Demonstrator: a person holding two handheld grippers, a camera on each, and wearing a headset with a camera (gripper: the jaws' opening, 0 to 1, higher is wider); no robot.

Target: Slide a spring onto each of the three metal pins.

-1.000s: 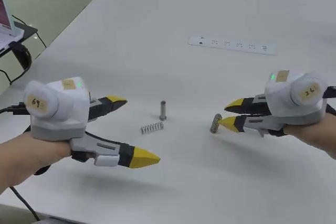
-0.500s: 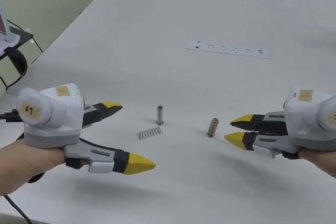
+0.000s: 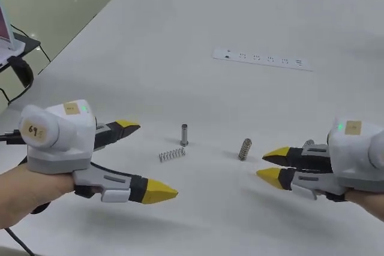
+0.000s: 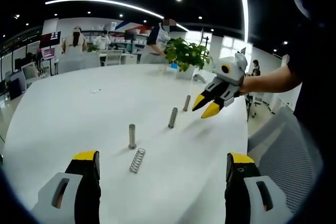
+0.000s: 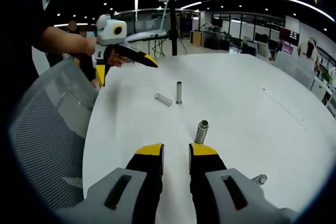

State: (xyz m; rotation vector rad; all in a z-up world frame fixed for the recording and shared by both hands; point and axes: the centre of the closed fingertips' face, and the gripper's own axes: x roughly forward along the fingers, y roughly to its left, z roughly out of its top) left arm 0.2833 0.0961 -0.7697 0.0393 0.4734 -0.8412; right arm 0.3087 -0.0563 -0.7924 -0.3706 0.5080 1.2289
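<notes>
Right gripper [image 3: 261, 165], empty and barely parted, has backed off the spring-sleeved metal pin [image 3: 245, 148]; wide-spread left gripper [image 3: 158, 160] likely next needs the loose silver coil spring [image 3: 172, 154] beside the bare upright steel pin [image 3: 184, 134].

Open-plan office: mesh chair [image 5: 47, 140], monitors [image 4: 52, 39]

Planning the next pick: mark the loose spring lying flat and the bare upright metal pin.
Loose silver coil spring lying flat [image 3: 172, 154]: head view, middle of its coils.
Bare upright grey metal pin [image 3: 184, 135]: head view, middle of its shaft.
</notes>
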